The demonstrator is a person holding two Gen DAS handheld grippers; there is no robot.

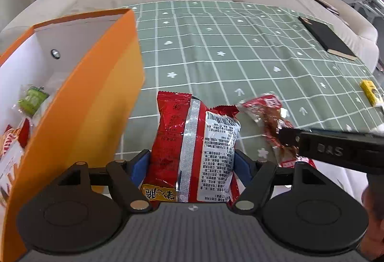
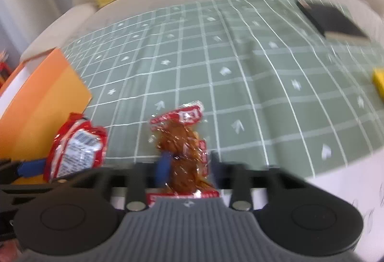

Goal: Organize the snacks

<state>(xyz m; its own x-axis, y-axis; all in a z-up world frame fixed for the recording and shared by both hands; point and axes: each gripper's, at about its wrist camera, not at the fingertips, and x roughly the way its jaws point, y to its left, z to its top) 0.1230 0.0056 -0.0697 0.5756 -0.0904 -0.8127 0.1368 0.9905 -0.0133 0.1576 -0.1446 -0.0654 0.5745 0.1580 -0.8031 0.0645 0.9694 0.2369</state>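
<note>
The left tongs clamp a red foil snack packet across its width, blue pads pressed to both sides, the packet standing up just beside the open orange box. Inside that box lie other snacks, among them a green-wrapped sweet. The right tongs sit about half open around a clear packet of brown dried snack with red trim; the left blue pad touches it, but blur hides whether the right pad presses, so a firm grip cannot be confirmed. This packet is over the green checked cloth on the bench, near its front edge. 1 yellow packet waits far to the right, near a black notebook.

Judged from here, 3 risks stand out:
- The clear packet is slick and crinkly; a loose pinch could let it slide out on the way to the box.
- Both tongs are close together, so carrying 2 packets to the box at once could make them collide.
- The box wall is light card; a knock from the left tongs might tip or shove it.
</note>
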